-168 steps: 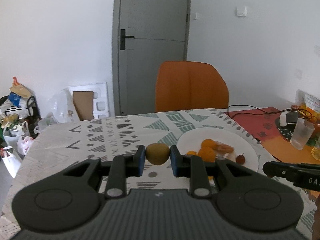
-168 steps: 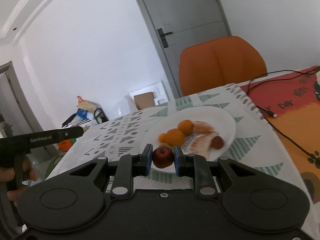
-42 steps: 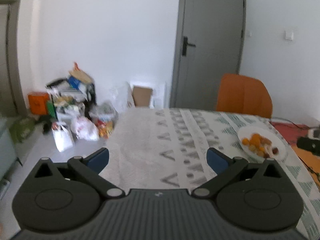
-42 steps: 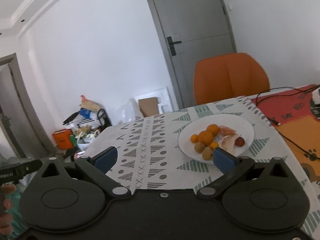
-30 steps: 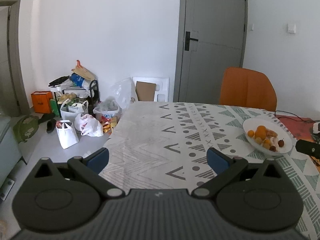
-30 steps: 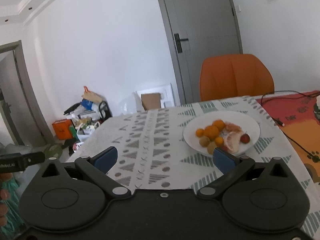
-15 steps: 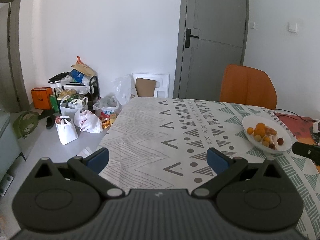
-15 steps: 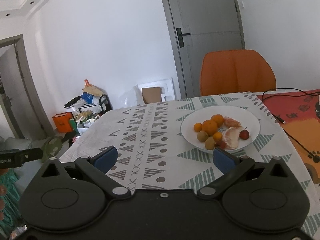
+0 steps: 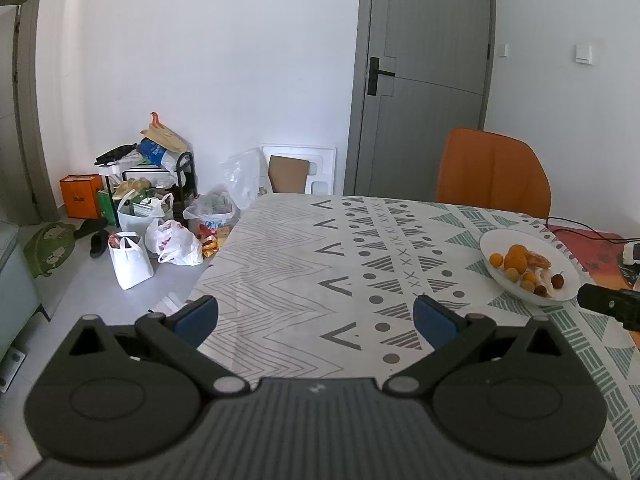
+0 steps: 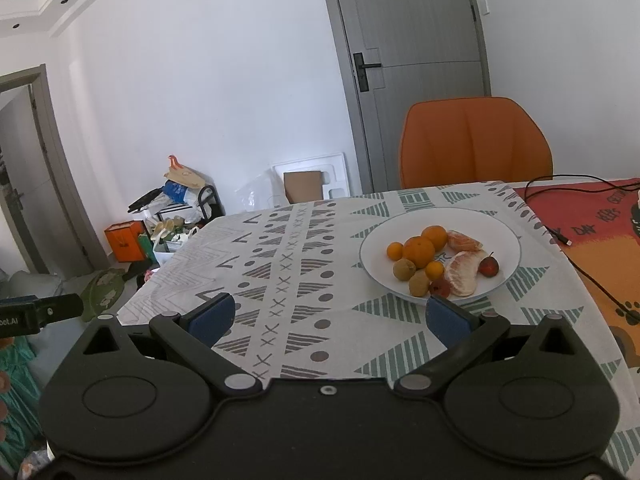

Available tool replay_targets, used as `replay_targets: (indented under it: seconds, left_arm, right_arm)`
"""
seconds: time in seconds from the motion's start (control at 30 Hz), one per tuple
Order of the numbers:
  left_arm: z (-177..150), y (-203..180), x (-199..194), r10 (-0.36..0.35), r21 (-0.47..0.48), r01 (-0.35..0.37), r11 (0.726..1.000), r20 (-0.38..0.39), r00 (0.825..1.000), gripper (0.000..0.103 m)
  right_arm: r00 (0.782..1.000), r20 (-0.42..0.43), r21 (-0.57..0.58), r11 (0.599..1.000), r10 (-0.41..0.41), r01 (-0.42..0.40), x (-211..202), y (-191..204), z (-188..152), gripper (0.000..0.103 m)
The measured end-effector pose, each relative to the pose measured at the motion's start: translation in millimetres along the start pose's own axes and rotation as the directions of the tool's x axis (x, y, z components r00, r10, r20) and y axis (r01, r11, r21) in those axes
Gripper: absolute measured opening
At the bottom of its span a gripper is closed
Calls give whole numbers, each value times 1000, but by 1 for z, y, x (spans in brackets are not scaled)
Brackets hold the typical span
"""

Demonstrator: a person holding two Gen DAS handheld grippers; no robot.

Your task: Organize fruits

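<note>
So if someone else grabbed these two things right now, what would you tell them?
Left hand-held gripper: open, empty, above the table.
Right hand-held gripper: open, empty, just short of the plate.
All visible fruit sits on the white plate: oranges, peeled segments, brown fruits and small red ones.
No fruit lies loose on the tablecloth; nothing seems left to move.

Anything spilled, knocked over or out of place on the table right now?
Nothing stands out. All the fruit sits inside the white plate, none on the tablecloth. Both the left gripper and right gripper are open and empty, back from the plate.
</note>
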State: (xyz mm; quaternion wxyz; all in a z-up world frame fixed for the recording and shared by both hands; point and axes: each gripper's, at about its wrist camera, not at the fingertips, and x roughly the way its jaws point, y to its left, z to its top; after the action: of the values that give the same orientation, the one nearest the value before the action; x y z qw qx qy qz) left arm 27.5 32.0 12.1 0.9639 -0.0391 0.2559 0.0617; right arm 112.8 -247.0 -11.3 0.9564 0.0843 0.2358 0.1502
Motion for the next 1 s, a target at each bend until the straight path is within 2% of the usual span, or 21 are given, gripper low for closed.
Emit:
replay_targets:
  seconds: [1.0]
  left_arm:
    - [-1, 1, 2, 1, -13, -1, 1000, 0, 1000, 103]
  right_arm:
    - [1000, 1, -2, 1000, -1, 1, 1, 0, 2, 103]
